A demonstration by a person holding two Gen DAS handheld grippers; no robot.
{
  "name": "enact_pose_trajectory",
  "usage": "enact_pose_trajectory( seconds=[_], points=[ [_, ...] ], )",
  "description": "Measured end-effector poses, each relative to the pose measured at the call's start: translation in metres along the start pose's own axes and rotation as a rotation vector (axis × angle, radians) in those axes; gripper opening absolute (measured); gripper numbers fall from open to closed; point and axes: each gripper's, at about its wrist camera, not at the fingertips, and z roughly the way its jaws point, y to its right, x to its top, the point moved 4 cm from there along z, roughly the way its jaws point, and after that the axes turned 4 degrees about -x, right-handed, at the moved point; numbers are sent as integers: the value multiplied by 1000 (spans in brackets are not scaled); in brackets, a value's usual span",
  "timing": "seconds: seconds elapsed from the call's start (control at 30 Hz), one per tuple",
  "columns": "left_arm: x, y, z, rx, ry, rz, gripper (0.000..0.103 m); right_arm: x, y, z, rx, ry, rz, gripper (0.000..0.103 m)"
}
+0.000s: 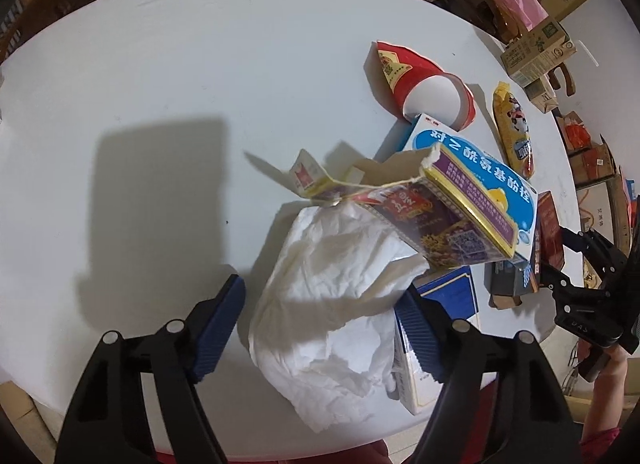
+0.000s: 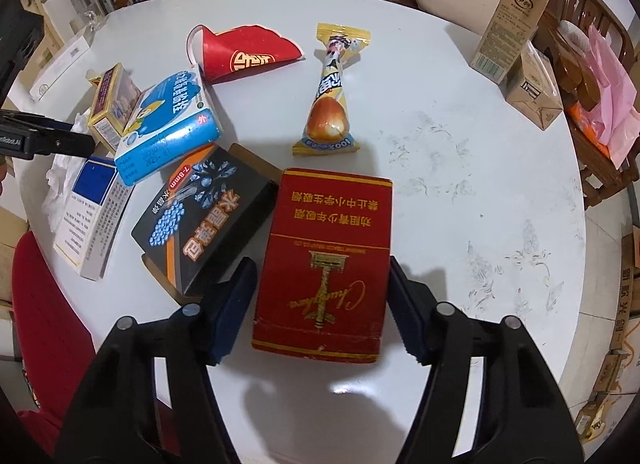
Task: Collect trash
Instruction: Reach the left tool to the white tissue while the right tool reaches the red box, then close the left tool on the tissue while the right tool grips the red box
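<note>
A crumpled white tissue lies near the front edge of the white round table. My left gripper straddles it, open: the right pad touches the tissue and the left pad stands clear of it. A torn purple and gold box leans on the tissue's far side. In the right wrist view a red cigarette box lies flat between the pads of my right gripper. The pads stand close on either side, with a thin gap showing at the left pad.
Left of the red box lie a black box, a blue and white medicine box and a white box. Farther back are a flattened red paper cup and a yellow snack wrapper. Two milk cartons stand far right. Wooden chairs ring the table.
</note>
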Motion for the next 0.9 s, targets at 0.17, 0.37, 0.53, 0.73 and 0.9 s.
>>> enact_pose_trajectory(
  seconds=[0.17, 0.37, 0.53, 0.73, 0.9],
  points=[
    [2, 6, 1, 0, -4, 12, 52, -2, -3, -2, -8, -1, -4, 59],
    [2, 12, 4, 33, 17, 56, 44, -3, -5, -4, -21, -8, -6, 58],
    [-2, 7, 0, 20, 4, 54, 32, -4, -7, -12, -50, 0, -5, 57],
    [-7, 4, -12, 16, 28, 48, 30, -5, -3, -23, -92, 16, -2, 57],
    [-12, 1, -31, 28, 69, 46, 30, -5, 3, -38, -102, 44, 23, 57]
  ],
)
